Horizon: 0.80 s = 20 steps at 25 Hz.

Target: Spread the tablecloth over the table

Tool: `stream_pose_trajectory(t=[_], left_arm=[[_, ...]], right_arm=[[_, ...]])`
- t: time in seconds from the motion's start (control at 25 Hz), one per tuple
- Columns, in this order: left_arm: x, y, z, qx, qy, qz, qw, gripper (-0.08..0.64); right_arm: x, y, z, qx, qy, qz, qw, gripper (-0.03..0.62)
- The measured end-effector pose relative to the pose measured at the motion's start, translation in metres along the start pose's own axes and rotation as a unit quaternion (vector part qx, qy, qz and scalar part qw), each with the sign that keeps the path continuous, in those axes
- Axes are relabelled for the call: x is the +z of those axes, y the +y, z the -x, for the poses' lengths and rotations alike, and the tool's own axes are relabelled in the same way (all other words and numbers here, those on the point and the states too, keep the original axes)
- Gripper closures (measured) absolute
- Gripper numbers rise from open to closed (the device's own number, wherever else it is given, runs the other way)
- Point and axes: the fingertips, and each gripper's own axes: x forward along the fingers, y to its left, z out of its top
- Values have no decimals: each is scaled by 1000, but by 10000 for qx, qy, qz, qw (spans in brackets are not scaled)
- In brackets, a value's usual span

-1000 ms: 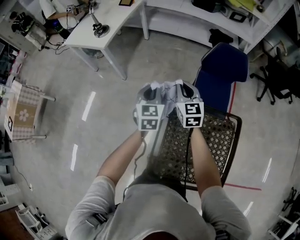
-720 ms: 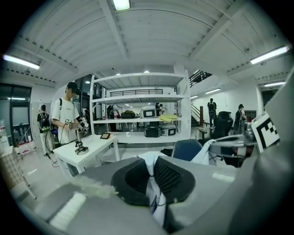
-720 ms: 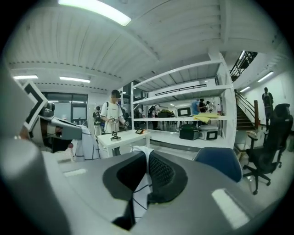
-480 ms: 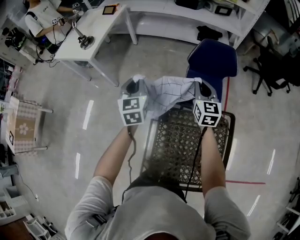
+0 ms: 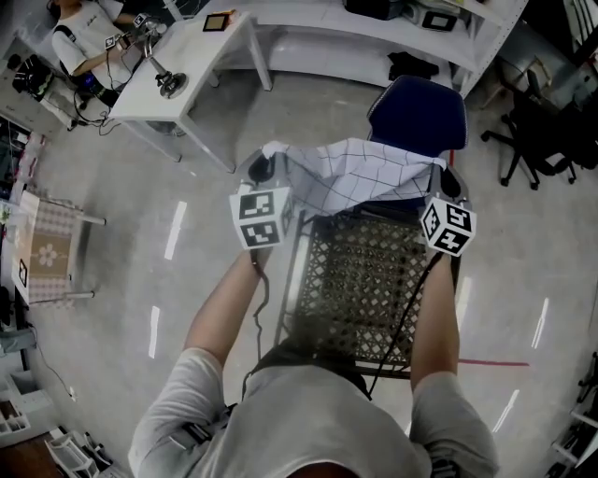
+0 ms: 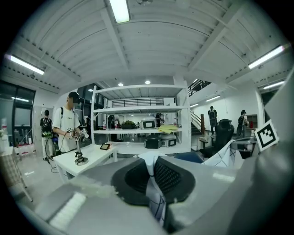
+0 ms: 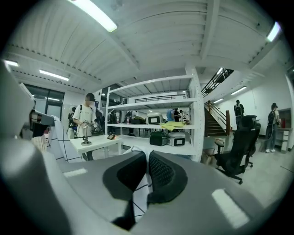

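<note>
A white tablecloth [image 5: 360, 175] with a thin dark grid hangs stretched between my two grippers above a black mesh table [image 5: 364, 280]. My left gripper [image 5: 268, 168] is shut on the cloth's left corner; in the left gripper view that tablecloth corner [image 6: 154, 183] sits pinched between the black pads [image 6: 172, 179]. My right gripper [image 5: 447, 177] is shut on the right corner, and in the right gripper view the tablecloth [image 7: 140, 188] runs down between its pads [image 7: 161, 176]. The cloth's lower part sags toward the table's far edge.
A blue chair [image 5: 418, 114] stands just beyond the mesh table. A white desk [image 5: 187, 65] with a small stand is at upper left, a person beside it. White shelving [image 5: 392, 28] runs along the back. A black office chair [image 5: 547, 131] is at right; a small checked table [image 5: 42, 229] at far left.
The grippers were side by side with the cloth bunched between them; now the right gripper has swung out to the right and the cloth is pulled open between the two.
</note>
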Motion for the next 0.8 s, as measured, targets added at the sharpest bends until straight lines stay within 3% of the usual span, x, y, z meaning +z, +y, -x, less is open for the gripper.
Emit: stream_pose_trajectory(t=[0.56,0.8], left_arm=[[19,6,28,262,-165,19,9995,538],[31,-4,38,102,-354,87,9993,538]], right_arm=[[21,-97,57,-867,-187,-23,9961,584],[52,-155,102,-1515,-446,-14,9874,584]])
